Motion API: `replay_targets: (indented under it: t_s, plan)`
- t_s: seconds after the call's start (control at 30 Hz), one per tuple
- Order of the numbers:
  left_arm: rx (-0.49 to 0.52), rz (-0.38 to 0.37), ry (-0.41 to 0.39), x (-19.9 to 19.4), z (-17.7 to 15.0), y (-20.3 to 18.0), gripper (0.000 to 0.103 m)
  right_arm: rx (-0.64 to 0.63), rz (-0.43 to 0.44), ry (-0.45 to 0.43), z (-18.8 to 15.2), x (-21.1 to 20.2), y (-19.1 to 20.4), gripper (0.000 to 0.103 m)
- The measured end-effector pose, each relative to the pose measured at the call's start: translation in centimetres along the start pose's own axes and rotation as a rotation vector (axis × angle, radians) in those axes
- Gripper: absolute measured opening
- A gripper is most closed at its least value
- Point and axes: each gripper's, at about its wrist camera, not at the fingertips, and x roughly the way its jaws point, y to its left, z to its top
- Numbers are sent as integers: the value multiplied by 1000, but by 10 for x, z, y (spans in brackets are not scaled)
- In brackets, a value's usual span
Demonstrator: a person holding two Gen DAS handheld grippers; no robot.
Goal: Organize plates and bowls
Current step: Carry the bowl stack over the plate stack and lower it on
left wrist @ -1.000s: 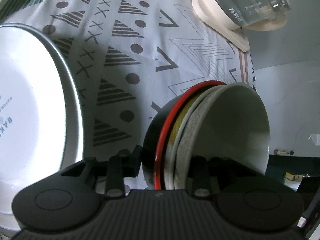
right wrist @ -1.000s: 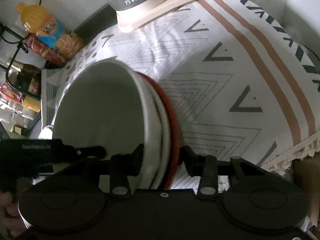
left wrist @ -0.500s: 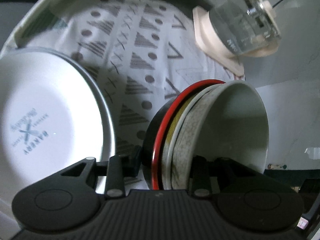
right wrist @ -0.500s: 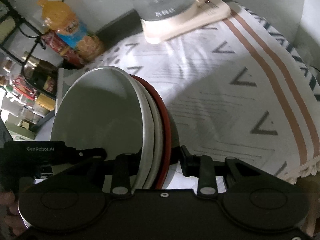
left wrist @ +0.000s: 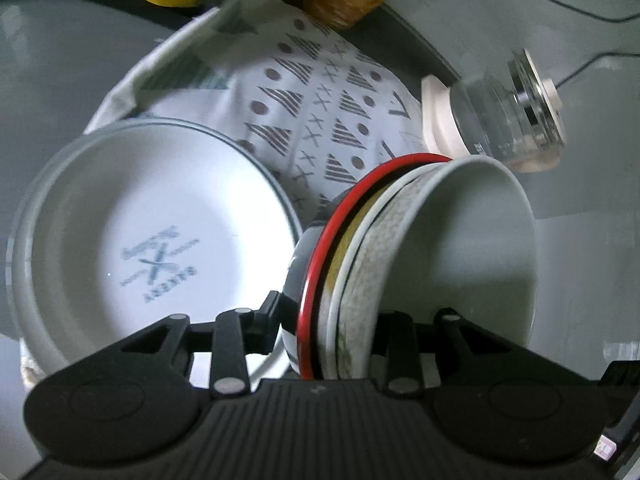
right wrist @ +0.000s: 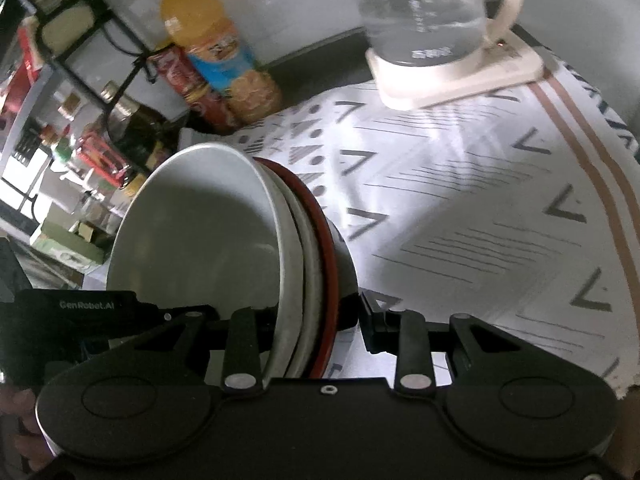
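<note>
A stack of nested bowls [left wrist: 420,264], with a white bowl on the inside and a black bowl with a red rim on the outside, is held between both grippers above the patterned tablecloth. My left gripper [left wrist: 328,320] is shut on the stack's rims from one side. My right gripper [right wrist: 316,320] is shut on the same stack [right wrist: 224,232] from the opposite side. A white plate with a grey rim and a blue logo [left wrist: 152,240] lies on the cloth to the left of the stack in the left wrist view.
A glass kettle on a cream base [right wrist: 432,28] stands at the back of the table. An orange juice bottle [right wrist: 216,52] and snack packets stand beside it. A wire shelf with jars [right wrist: 60,120] is at the left. The tablecloth [right wrist: 480,208] ends at the right.
Both grippers have risen with the bowl stack. The plate and the table look farther below, and the bottle and kettle have come more into view.
</note>
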Motion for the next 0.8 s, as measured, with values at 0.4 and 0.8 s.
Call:
replay_targets:
  t_s: [0.4, 0.8]
  plan:
    - [-55, 38, -58, -34, -1, 45, 32, -58, 51, 28, -9, 18, 47, 31]
    - [-129, 67, -95, -58, -4, 89, 32, -140, 93, 108, -24, 44, 92, 31]
